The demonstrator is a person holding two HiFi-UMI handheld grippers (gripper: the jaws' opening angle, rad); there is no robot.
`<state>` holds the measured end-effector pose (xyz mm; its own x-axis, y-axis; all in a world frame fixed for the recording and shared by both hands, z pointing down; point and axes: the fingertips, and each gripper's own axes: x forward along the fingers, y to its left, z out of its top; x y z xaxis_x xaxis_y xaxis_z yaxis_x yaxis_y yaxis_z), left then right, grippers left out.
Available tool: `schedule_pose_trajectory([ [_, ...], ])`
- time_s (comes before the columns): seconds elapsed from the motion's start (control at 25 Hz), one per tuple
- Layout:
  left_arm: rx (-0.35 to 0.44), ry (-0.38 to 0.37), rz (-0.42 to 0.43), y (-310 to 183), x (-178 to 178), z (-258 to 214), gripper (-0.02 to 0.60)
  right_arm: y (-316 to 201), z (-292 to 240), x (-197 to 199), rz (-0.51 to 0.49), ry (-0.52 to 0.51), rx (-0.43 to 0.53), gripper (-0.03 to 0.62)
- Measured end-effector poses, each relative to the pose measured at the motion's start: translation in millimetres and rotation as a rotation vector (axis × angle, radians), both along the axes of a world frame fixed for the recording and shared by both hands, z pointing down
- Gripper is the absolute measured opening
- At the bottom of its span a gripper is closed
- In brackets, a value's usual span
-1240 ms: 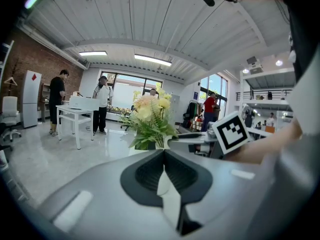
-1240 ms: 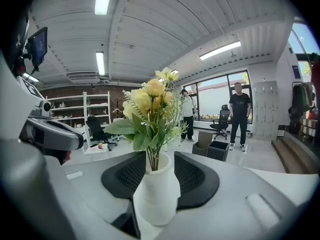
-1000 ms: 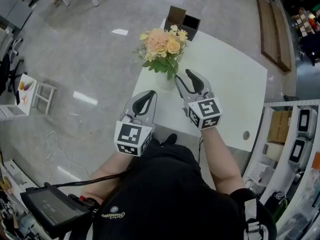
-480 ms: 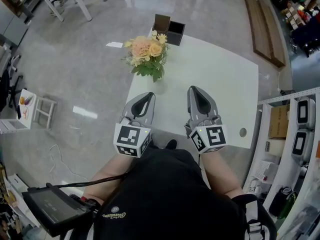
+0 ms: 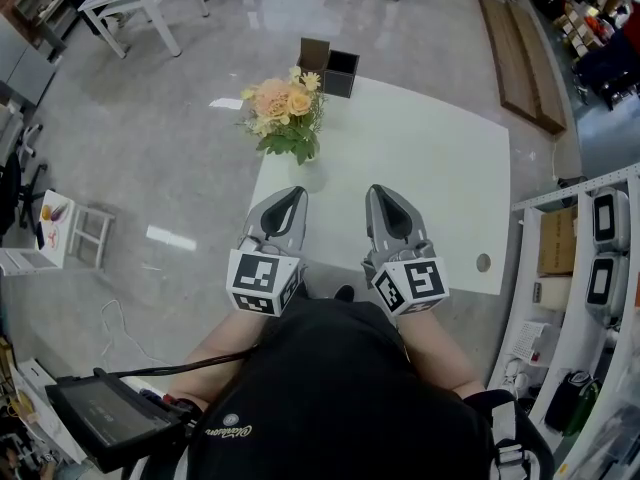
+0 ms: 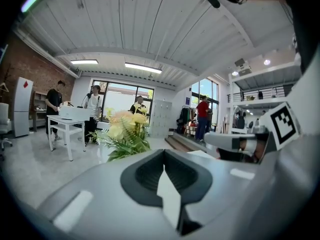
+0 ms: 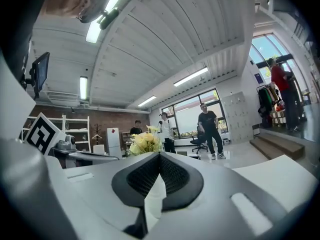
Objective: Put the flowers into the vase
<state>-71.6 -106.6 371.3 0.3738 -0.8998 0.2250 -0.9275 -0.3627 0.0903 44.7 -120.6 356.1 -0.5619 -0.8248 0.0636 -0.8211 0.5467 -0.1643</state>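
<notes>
Jaws of the left hand-held gripper [image 5: 285,200] are pressed together with nothing between them, and those of the right hand-held gripper [image 5: 388,200] are closed and empty too — both hover side by side over the near edge of the white counter [image 5: 440,168]. Beyond the left one, near the left edge of the counter, stands the pale vase [image 5: 308,175]. The flowers [image 5: 282,108] — peach and yellow blooms with green leaves — are in it, apart from both grippers.
</notes>
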Motion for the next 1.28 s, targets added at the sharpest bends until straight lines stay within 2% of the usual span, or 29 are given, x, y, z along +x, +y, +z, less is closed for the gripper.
schedule_pose_trajectory([
  [1.28,0.002,-0.004,0.001,5.2,-6.9,6.3,0.008,6.9,11.0,-19.8,-0.042,0.053,-0.009,0.0],
])
